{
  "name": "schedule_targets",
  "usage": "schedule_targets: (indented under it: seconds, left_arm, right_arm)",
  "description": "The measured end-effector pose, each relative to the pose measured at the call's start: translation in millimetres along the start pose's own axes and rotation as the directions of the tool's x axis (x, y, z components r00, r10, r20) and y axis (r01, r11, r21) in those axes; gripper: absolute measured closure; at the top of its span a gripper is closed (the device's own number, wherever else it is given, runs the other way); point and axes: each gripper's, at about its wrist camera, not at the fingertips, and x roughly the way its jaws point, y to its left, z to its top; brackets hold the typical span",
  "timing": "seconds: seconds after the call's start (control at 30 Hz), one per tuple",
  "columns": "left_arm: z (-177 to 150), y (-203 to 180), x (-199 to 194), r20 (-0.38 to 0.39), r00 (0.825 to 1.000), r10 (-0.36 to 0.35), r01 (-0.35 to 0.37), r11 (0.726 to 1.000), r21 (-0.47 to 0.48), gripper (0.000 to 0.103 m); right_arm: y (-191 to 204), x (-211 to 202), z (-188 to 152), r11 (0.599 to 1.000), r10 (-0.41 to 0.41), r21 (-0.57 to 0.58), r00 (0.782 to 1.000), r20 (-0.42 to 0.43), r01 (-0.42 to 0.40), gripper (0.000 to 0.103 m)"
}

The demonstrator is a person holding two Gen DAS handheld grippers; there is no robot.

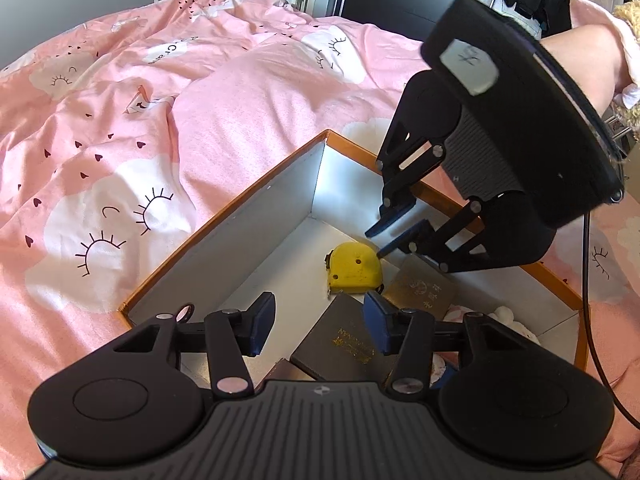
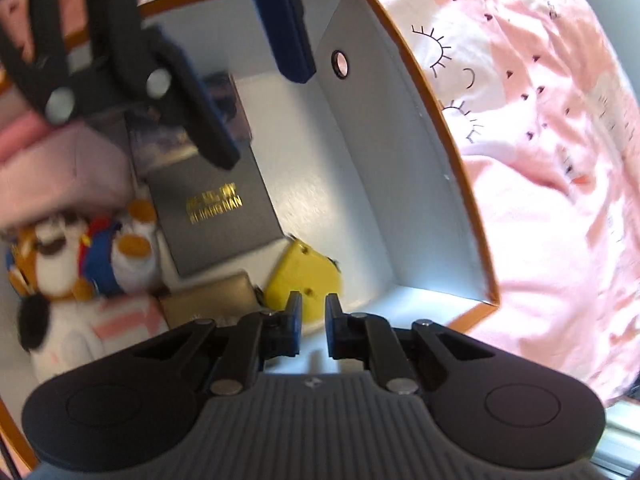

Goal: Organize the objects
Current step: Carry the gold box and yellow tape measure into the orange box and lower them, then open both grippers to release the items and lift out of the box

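Yellow tape measure [image 1: 353, 268] lay in the orange-rimmed box [image 1: 224, 216], just ahead of the right gripper [image 2: 313, 322], whose jaws stood narrowly apart, holding nothing. The left gripper [image 1: 320, 328] hung spread over a dark booklet [image 1: 344, 340]. Its hard, smooth, fairly dense case probably suits a pinch across the flat faces.

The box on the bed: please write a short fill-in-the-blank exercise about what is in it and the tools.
1. The tape measure in the box is ____.
2. The dark book has ____ lettering.
3. The wider-open tool is the ____ one.
4. The bedding is mainly ____.

Missing words: yellow; gold; left; pink
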Motion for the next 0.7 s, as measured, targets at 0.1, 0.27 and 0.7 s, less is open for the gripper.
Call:
schedule_targets:
  seconds: [0.1, 0.27, 0.7]
  left_arm:
    - [-0.7, 2.8, -0.6, -0.002, 1.0, 0.012, -0.012, 1.0, -0.004, 0.045]
    - [0.7, 9.0, 0.1, -0.001, 1.0, 0.027, -0.027, 0.999, -0.021, 0.045]
    - [1.8, 13.0, 3.0, -0.005, 1.0, 0.018, -0.018, 1.0, -0.023, 0.045]
  right_arm:
    - [-9.9, 8.3, 2.5, 0.998, 0.017, 0.059, 1.0, -0.001, -0.017, 0.089]
    - [-30.2, 20.9, 7.5, 0.986, 0.068, 0.15, 0.998, 0.014, -0.069, 0.066]
    - [-33.0, 38.9, 14.9, 0.976, 0.15, -0.147, 0.984, -0.095, -0.163, 0.062]
